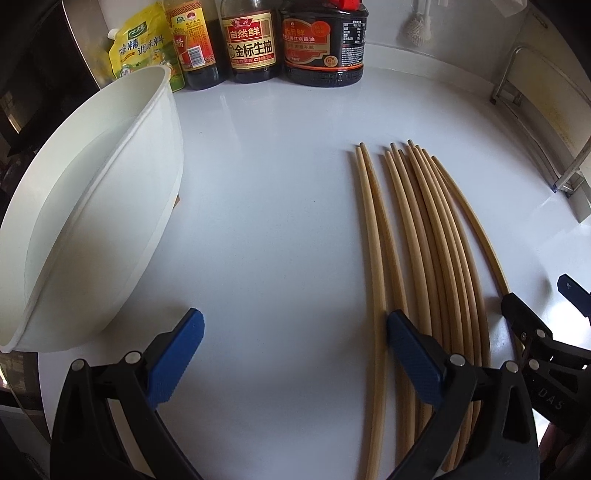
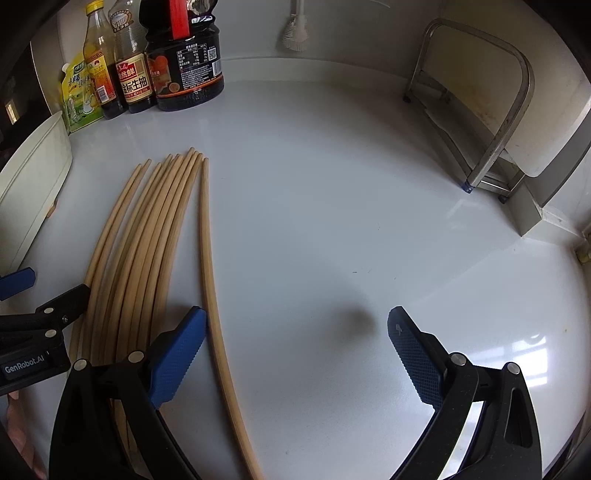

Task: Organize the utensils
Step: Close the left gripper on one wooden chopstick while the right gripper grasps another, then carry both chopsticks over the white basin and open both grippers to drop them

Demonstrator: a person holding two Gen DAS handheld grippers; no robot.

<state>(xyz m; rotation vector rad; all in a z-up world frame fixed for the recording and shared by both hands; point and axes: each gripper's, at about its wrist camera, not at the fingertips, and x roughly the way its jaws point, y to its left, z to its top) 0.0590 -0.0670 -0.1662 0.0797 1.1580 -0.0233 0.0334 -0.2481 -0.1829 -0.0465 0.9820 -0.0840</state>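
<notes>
Both my grippers gape wide, empty: left gripper, right gripper. Chopsticks between them; next, grab one.

Far ahead of the left claw, a row of condiments is standing along the back of the white desk — a yellow-green seasoning pouch, a slim bottle with a red-and-yellow label, a soy sauce bottle and a squat dark jug, side by side. Beyond them, a white brush is hanging against the wall. Ahead and to the right of the right claw, a steel rack is standing at the desk's far corner — a pale board is sitting within its frame.
</notes>
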